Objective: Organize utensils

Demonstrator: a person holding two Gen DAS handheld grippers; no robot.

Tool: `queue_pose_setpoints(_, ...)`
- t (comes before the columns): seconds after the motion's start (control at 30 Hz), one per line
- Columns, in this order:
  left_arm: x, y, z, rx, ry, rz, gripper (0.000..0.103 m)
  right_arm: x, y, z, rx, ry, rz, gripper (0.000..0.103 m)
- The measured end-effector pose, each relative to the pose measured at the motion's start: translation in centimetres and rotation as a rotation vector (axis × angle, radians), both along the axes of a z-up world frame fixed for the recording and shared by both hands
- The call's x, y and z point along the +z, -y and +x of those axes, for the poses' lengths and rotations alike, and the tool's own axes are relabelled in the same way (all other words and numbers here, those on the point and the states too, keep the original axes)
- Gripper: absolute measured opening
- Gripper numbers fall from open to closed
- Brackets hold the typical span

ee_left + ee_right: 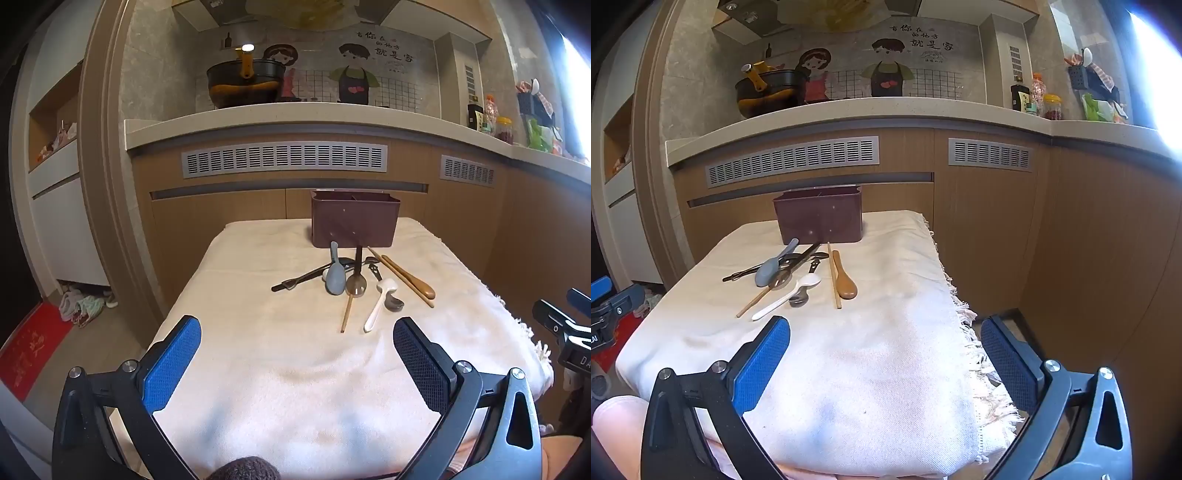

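A pile of utensils lies on a cream cloth [280,369] over a small table: a grey-blue spoon [335,278], a white spoon [378,304], a wooden spoon [410,277], chopsticks [347,314] and dark metal pieces [306,278]. Behind the pile stands a brown divided holder [354,221]. My left gripper [297,339] hovers open over the near cloth, well short of the pile. In the right wrist view the holder [820,218], white spoon [783,301] and wooden spoon [846,282] sit ahead and left. My right gripper [884,336] is open over the cloth's fringed right edge, holding nothing.
A wooden cabinet with vent grilles [284,160] rises right behind the table under a pale counter [295,118] carrying a black pot [245,83] and jars [502,129]. Floor with a red mat [29,354] and slippers lies to the left.
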State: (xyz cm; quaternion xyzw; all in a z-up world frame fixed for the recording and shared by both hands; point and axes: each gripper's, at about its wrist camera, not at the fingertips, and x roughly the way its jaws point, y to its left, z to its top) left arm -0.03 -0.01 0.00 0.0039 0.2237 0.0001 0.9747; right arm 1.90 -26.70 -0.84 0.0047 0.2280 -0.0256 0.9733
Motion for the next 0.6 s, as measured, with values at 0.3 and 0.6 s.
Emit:
queue_pose_setpoints(0.3, 0.2, -0.1, -0.3, -0.004, 0.006, -0.002, 0.103, 0.1, -1.3, 0.0, 0.01, 0.027, -0.027, 0.103)
queue_pose_setpoints(0.6, 0.1, 0.0, -0.2, -0.002, 0.0, 0.005, 0.103, -0.1, -0.4, 0.1, 0.025, 0.006, 0.004, 0.103)
